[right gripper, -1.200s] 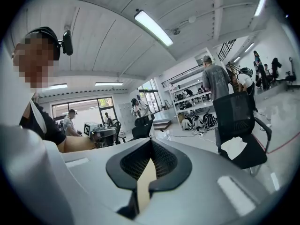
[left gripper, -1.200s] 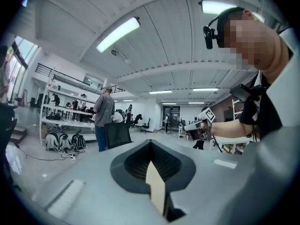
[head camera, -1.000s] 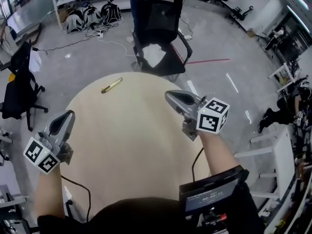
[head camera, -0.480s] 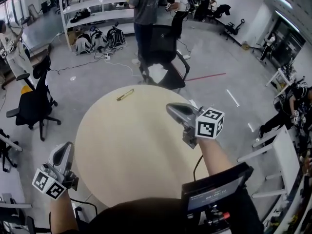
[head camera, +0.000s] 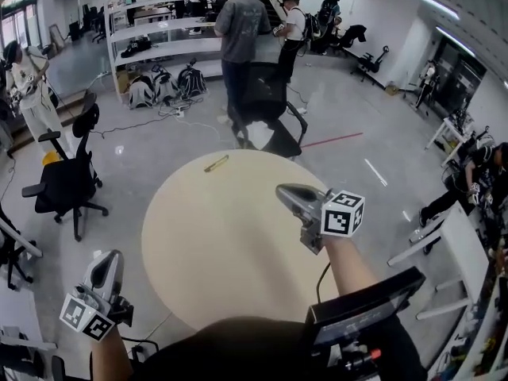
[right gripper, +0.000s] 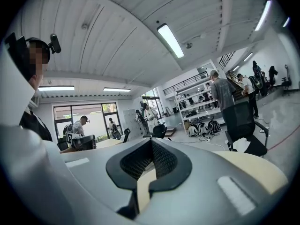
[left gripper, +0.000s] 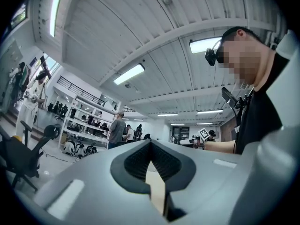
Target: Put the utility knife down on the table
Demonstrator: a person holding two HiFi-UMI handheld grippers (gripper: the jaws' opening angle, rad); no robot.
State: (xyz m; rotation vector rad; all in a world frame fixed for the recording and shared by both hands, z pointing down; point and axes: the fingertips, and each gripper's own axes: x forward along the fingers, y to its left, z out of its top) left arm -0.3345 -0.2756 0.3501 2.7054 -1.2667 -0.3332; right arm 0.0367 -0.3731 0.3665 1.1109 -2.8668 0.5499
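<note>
Left gripper (head camera: 106, 258) is closed on nothing, off the tabletop's (head camera: 222, 236) near left edge. Right gripper (head camera: 286, 190), likewise closed and empty, hangs over its right side. Knife (head camera: 216, 163) lies by the far edge.

Bright ceiling strip lights; strong fisheye distortion.

The utility knife (head camera: 216, 163), lying at 11 o'clock on the tabletop (head camera: 206, 236), is shown too small for its blade to be made out. The tabletop's rim at 6 o'clock is hidden by the person's torso (head camera: 230, 352). The left forearm (head camera: 107, 359) is cut off by the head view's lower edge. Behind the closed left claw (left gripper: 151, 142) only a pale sliver is seen, too little to be named.
</note>
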